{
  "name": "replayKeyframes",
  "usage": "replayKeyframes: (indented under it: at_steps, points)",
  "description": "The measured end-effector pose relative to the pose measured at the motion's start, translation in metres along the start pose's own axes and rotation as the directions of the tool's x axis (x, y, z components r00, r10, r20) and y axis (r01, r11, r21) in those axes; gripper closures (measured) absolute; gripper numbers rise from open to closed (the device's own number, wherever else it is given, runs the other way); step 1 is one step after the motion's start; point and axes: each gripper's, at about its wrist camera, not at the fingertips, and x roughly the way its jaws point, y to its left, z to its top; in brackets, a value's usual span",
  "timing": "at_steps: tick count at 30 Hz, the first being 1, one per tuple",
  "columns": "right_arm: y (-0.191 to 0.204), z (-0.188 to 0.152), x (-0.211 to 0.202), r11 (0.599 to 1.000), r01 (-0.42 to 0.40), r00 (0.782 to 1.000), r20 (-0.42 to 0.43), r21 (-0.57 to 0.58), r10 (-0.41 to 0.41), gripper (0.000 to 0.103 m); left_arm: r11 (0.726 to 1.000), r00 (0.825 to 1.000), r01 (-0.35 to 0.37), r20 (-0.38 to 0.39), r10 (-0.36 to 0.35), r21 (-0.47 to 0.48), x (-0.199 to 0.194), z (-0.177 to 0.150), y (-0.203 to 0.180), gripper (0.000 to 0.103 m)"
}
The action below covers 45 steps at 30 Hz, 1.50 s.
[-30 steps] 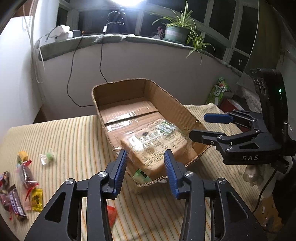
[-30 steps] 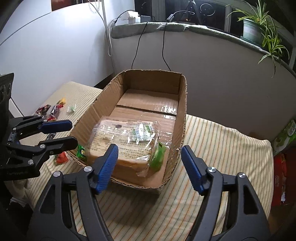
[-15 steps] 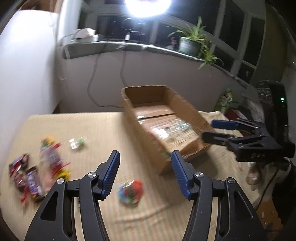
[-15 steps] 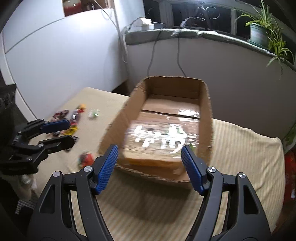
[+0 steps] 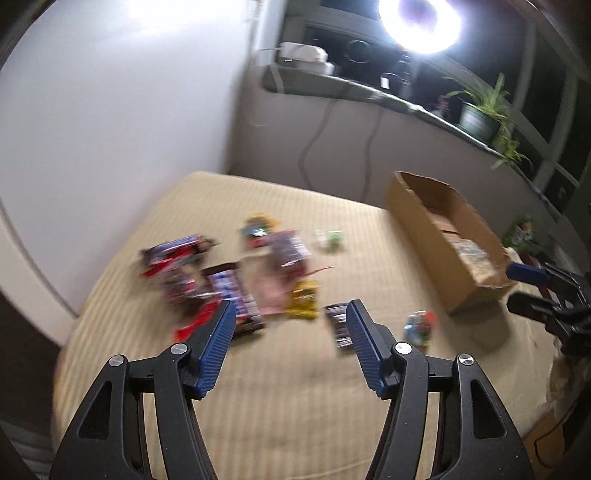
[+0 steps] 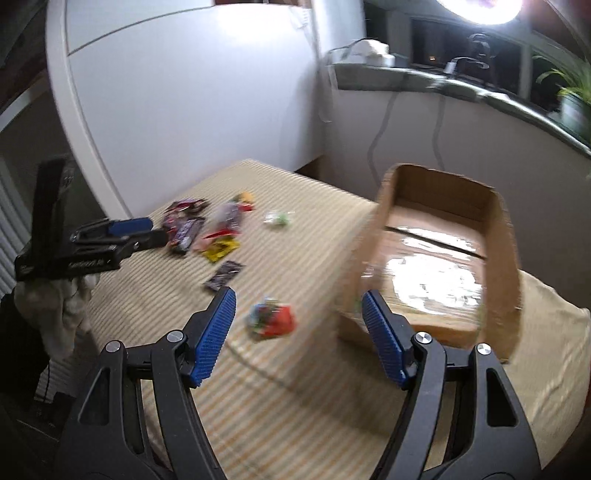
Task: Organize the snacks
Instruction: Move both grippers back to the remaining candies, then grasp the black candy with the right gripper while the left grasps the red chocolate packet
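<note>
A loose scatter of small wrapped snacks (image 5: 236, 273) lies blurred on the cream striped tablecloth (image 5: 295, 413); dark chocolate bars and red wrappers crowd its left part, with a yellow sachet (image 5: 303, 303) and a dark flat packet (image 5: 339, 325) nearer the middle; a round red, green and blue wrapped sweet (image 6: 272, 320) sits apart from the rest, near the open brown cardboard box (image 6: 502, 243); inside that box lies a clear-wrapped loaf-like pack (image 6: 432, 284), glare hiding its details; the left gripper (image 5: 290, 345) hangs above the cloth just short of the scatter, its blue-padded fingers spread wide and holding nothing; the right gripper (image 6: 297, 326) hovers with its jaws equally wide and empty, the round sweet showing between them and the box's near corner behind its right finger; a potted green plant (image 5: 480, 114) stands on the grey window ledge (image 5: 332, 86) behind, under a bright round lamp (image 5: 421, 22); two cables hang down the wall below.
</note>
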Motion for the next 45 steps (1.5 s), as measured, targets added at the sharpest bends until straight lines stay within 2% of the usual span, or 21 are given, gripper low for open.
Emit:
replayKeyframes:
  at_steps: [9,15,20,24,27,32,36,41,43,45]
  points:
    - [0.055,0.008,0.048,0.996,-0.081,0.994,-0.074,-0.048,0.077,0.029,0.995,0.999,-0.051,-0.001,0.051,-0.086,0.003,-0.009,0.043,0.042]
    - [0.068,0.012,0.088,0.996,-0.093,0.985,-0.142,0.007,0.093,0.030,0.991,0.998,-0.062,-0.009,0.061,-0.119,0.017,-0.002,0.060,0.042]
    - [0.076,0.011,0.116,0.996,-0.083,0.978,-0.189,0.029,0.087,0.040,0.986,0.998,-0.060,-0.025,0.057,-0.157,0.035,0.004,0.072,0.042]
    - [0.076,0.011,0.136,0.998,-0.054,0.975,-0.215,0.042,0.062,0.047,0.978,0.999,-0.034,-0.045,0.025,-0.207,0.049,0.005,0.081,0.042]
    - [0.071,0.010,0.147,0.997,-0.034,0.970,-0.238,0.071,0.050,0.049,0.973,0.998,-0.029,-0.056,0.016,-0.228,0.056,0.007,0.085,0.042]
    - [0.072,0.011,0.158,0.997,-0.017,0.969,-0.245,0.073,0.034,0.050,0.974,0.997,-0.043,-0.065,0.029,-0.224,0.062,0.008,0.084,0.047]
    - [0.079,0.012,0.159,0.999,0.000,0.969,-0.246,0.035,0.008,0.052,0.974,0.996,-0.060,-0.071,0.045,-0.221,0.065,0.007,0.086,0.059]
    - [0.092,0.011,0.162,0.998,0.036,0.968,-0.247,-0.049,-0.047,0.060,0.978,0.996,-0.064,-0.072,0.050,-0.200,0.066,0.006,0.086,0.066]
    - [0.090,0.012,0.162,0.997,0.041,0.967,-0.247,-0.060,-0.055,0.072,0.980,0.996,-0.065,-0.072,0.052,-0.189,0.065,0.005,0.085,0.068]
    - [0.089,0.012,0.160,0.997,0.045,0.967,-0.249,-0.067,-0.061,0.075,0.981,0.996,-0.069,-0.069,0.057,-0.182,0.065,0.006,0.084,0.068]
